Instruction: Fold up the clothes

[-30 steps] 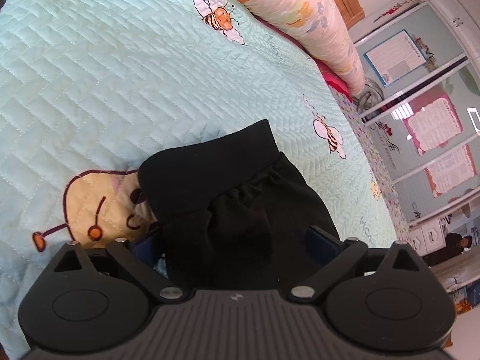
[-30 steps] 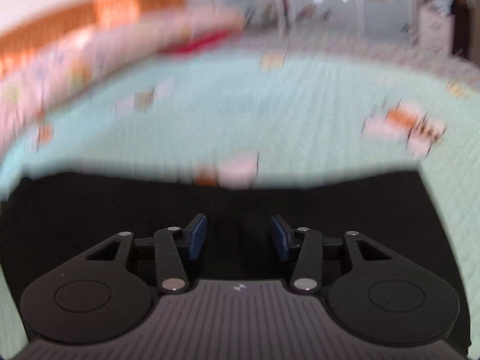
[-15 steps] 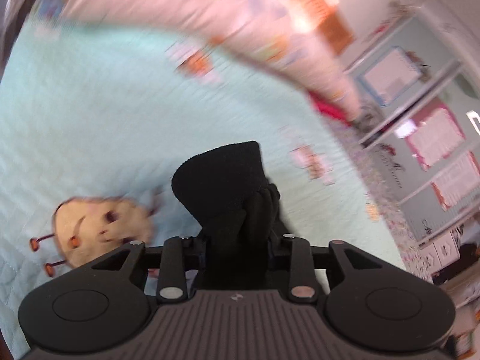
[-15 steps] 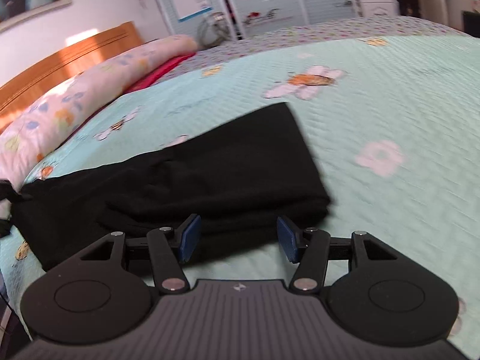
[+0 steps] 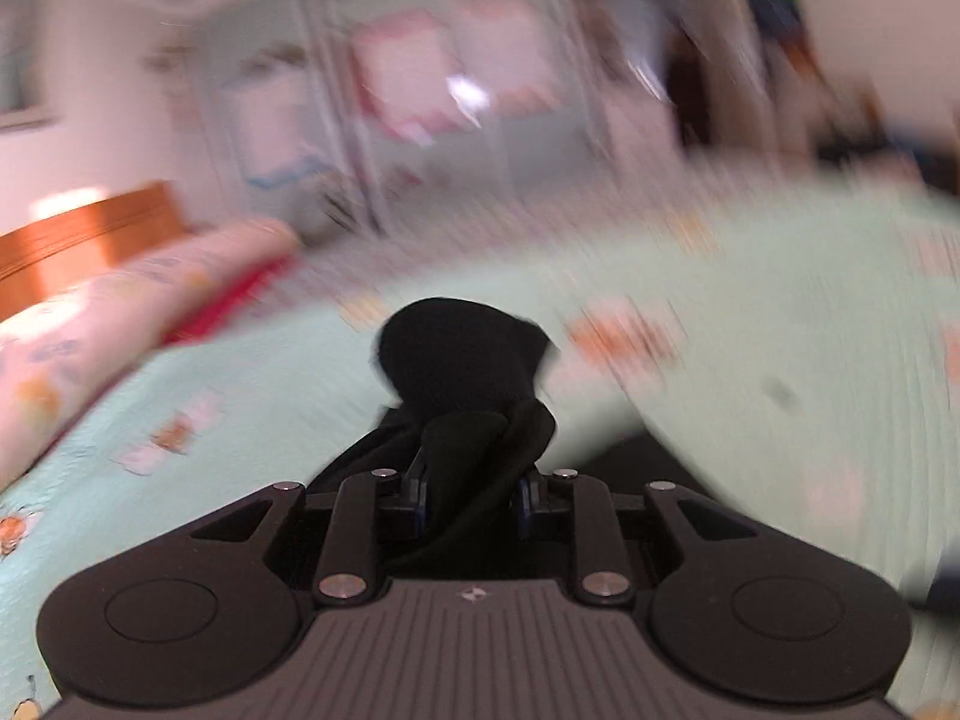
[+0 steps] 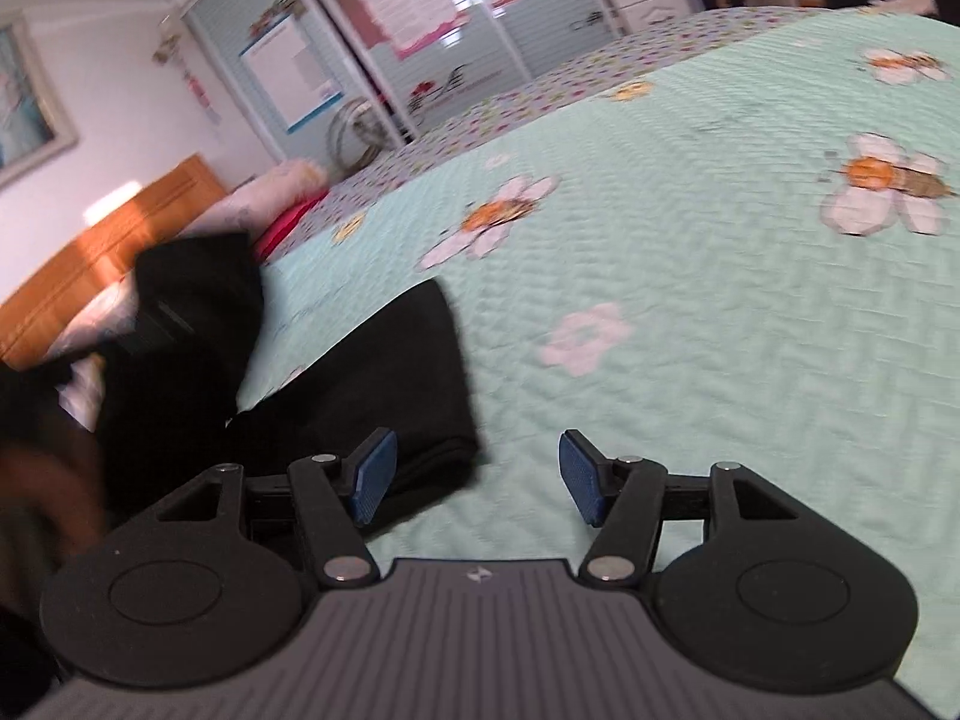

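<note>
A black garment [image 6: 384, 384] lies partly folded on the mint quilted bed cover [image 6: 720, 300]. My left gripper [image 5: 471, 498] is closing its jaws on a bunched end of this black garment [image 5: 456, 354], which fills the gap between the pads and stands lifted above the bed. In the right wrist view that raised end [image 6: 192, 300] hangs at the left, blurred. My right gripper [image 6: 477, 474] sits just right of the folded edge with its jaws opening and nothing between them; its left pad [image 6: 372, 474] is over the cloth's corner.
A long floral pillow [image 5: 90, 324] and a wooden headboard [image 6: 90, 258] lie at the far left of the bed. Wardrobe doors with posters [image 6: 420, 30] stand beyond the bed. The cover shows bee and flower prints [image 6: 882, 186].
My left gripper shut on the garment's end, lifted it and swung across the bed while rolling. My right gripper drew off the cloth to its right edge and opened wider.
</note>
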{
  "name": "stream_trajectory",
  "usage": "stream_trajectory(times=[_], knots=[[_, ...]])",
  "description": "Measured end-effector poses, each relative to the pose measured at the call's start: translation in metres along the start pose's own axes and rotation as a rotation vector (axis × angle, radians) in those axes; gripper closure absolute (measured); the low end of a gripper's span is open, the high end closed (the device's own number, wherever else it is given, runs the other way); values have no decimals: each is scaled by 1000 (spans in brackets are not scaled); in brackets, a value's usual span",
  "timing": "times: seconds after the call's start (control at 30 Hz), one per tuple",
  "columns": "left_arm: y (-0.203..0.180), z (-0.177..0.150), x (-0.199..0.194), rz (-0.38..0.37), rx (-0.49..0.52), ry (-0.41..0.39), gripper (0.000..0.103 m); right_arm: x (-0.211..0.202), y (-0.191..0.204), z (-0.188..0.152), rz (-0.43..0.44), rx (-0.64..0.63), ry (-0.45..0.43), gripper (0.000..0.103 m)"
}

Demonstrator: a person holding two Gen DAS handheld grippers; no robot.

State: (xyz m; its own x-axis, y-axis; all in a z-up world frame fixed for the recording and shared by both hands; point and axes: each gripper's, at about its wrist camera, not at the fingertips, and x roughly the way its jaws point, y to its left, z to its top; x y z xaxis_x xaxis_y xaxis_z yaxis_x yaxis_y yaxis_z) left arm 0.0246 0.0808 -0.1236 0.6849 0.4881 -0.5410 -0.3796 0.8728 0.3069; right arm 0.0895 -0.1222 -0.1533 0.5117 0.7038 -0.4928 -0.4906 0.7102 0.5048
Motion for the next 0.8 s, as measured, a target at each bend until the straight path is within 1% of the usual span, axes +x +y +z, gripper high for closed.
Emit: stream_trajectory(times=[0.03, 0.13, 0.23, 0.3, 0.33, 0.4, 0.5, 0.57, 0.63, 0.7, 0.73, 0.77, 0.8], knots=[[-11, -11, 7, -7, 24, 32, 78, -4, -7, 1, -8, 12, -7, 42], [-22, -27, 4, 32, 86, -10, 78, -15, -27, 2, -33, 44, -26, 42], [-20, -23, -1, 40, 79, -26, 78, -16, -42, -1, -48, 72, -24, 42], [-26, -14, -14, 66, 75, -65, 79, -14, -45, -3, -44, 91, -15, 42], [-28, -9, -25, 73, 68, -101, 79, -13, -44, -3, -41, 91, -13, 42], [-30, -5, -43, 43, 65, -188, 79, -11, -42, -4, -31, 82, -10, 42], [-47, -12, -47, -40, 129, -213, 78, -10, -38, -4, -22, 69, -4, 42], [-60, -25, -31, -89, 178, -134, 77, -10, -37, -4, -30, 72, 3, 42], [-65, -41, -17, -106, 188, -66, 74, -11, -36, -4, -37, 73, 0, 42], [-65, -48, -17, -99, 186, -69, 73, -15, -35, -2, -36, 65, -8, 42], [-63, -47, -19, -101, 180, -66, 72, -16, -34, -2, -35, 60, -11, 42], [-60, -45, -20, -105, 174, -63, 67, -16, -34, -1, -36, 59, -10, 42], [-58, -43, -24, -112, 166, -60, 57, -16, -33, -1, -37, 58, -9, 42]])
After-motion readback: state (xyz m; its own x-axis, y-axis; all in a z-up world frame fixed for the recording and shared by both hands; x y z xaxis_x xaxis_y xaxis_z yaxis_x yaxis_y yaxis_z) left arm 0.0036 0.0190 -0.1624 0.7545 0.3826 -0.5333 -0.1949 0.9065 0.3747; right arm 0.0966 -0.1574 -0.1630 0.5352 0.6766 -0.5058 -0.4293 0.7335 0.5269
